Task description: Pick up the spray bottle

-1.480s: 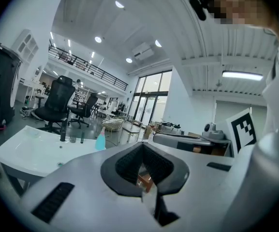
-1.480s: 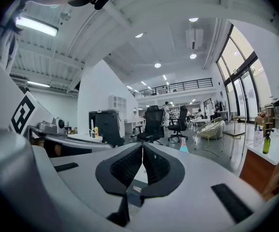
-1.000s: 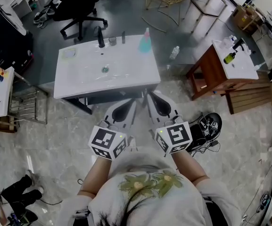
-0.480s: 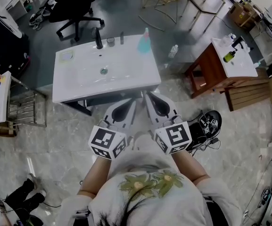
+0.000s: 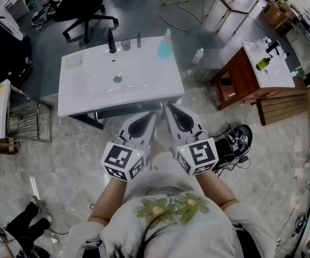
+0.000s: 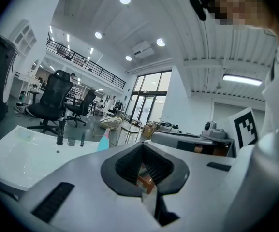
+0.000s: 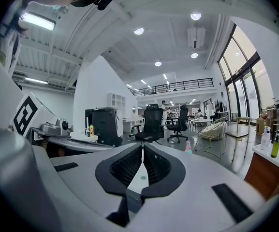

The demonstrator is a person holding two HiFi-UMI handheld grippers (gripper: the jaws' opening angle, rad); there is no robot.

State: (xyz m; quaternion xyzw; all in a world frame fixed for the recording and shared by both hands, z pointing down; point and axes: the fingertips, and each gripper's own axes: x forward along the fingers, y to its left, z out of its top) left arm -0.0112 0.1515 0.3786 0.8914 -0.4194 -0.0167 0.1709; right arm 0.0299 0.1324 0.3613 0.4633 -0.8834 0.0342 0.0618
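The spray bottle (image 5: 165, 46), teal with a pink top, stands upright at the far right edge of the white sink counter (image 5: 144, 87). It also shows small in the left gripper view as the spray bottle (image 6: 104, 141), and in the right gripper view as the spray bottle (image 7: 188, 147). My left gripper (image 5: 153, 114) and right gripper (image 5: 169, 109) are side by side just short of the counter's near edge, well away from the bottle. Both point roughly level toward the sink. The left gripper (image 6: 142, 145) and right gripper (image 7: 142, 148) have their jaws together with nothing held.
On the counter's far edge stand a black faucet (image 5: 112, 42), a glass (image 5: 125, 45) and a dark stick (image 5: 139, 40). A clear bottle (image 5: 197, 56) lies on the floor. A wooden cabinet (image 5: 235, 85) with bottles is at the right, a metal rack (image 5: 31, 122) at the left.
Both grippers have edged a little toward the sink counter together with the person. Their jaws stay as they were, and nothing on the counter has moved.
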